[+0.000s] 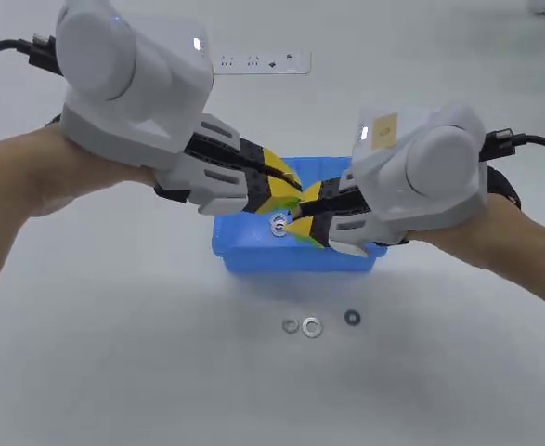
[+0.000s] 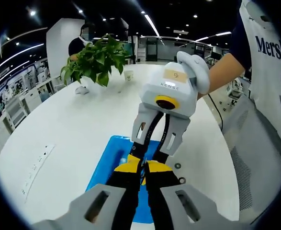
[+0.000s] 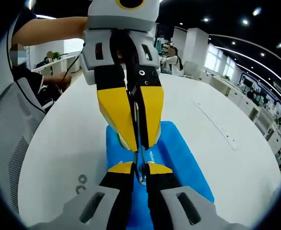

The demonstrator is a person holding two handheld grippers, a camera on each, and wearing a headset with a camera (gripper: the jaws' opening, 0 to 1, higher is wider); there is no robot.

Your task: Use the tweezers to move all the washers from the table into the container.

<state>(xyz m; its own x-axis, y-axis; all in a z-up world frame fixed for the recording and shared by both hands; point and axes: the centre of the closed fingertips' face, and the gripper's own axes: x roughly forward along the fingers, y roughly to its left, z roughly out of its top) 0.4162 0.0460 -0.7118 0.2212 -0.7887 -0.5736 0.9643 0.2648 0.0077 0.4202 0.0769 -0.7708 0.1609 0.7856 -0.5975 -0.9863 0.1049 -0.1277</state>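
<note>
Item: washer transfer, part-complete. Left claw [image 1: 289, 183] and right claw [image 1: 300, 214] met tip to tip above the blue container [image 1: 291, 255], which stood on the white worktop [image 1: 114, 353]. In the right gripper view the tweezers [image 3: 140, 158] ran as a thin metal strip between the yellow tips of the left claw and down into the right claw; both claws were pressed together on the strip, each apparently pinching it. At the meeting point 1 washer [image 1: 279, 226] showed over the container's open top — whether it hung from the tweezers' tip or already lay inside could not be told, nor could any count of washers already deposited. Outstanding: 3 pieces on the bare worktop in front of the container's near wall, namely a pale washer [image 1: 291, 325], a second pale washer [image 1: 311, 327] just beside it, and a dark washer [image 1: 352, 318] a little to the right, apart from the pair. Judged status: 1 delivery at or near its drop, 3 pick-ups left, so the task seemed well short of finished. Also present: a power strip [image 1: 258, 63] at the far side of the worktop and a potted plant [image 2: 95, 60] on its far side in the left gripper view.
</note>
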